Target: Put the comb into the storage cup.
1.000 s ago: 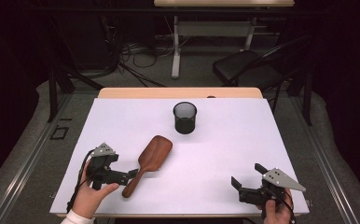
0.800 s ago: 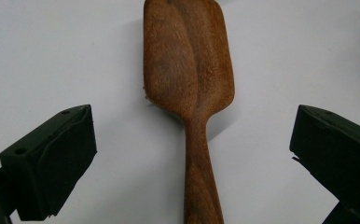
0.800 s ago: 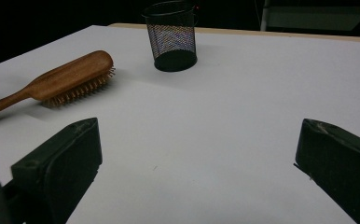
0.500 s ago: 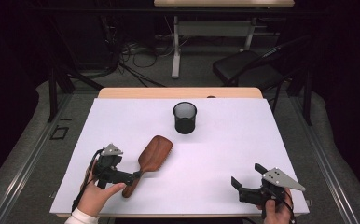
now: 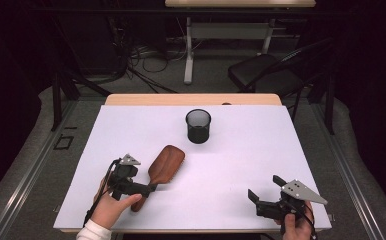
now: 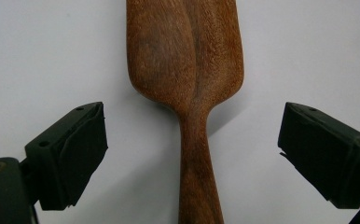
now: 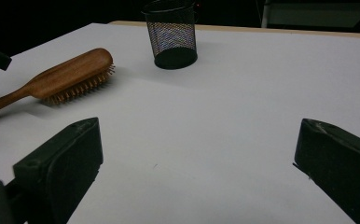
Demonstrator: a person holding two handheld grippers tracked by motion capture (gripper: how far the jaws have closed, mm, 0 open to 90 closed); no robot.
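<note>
A brown wooden hairbrush (image 5: 166, 162) lies bristles down on the white table (image 5: 241, 150), its handle pointing to the near left. My left gripper (image 5: 148, 189) reaches over that handle. In the left gripper view the handle (image 6: 194, 154) runs up between the two pads, with a clear gap on each side. The jaws have just been closing but do not touch the wood, so my left gripper (image 6: 192, 144) is open. My right gripper (image 5: 265, 188) rests at the near right, open and empty (image 7: 197, 154); the hairbrush (image 7: 71, 72) lies far off to its left.
A black mesh cup (image 5: 198, 126) stands upright at the middle back of the table, and the right gripper view has the cup (image 7: 170, 32) too. Behind the table are a dark chair (image 5: 266, 75), a desk frame (image 5: 188, 55) and loose cables on the floor.
My left gripper has slid right and lower onto the brush handle, and its jaws stand a little narrower. The right gripper, brush and cup have not moved.
</note>
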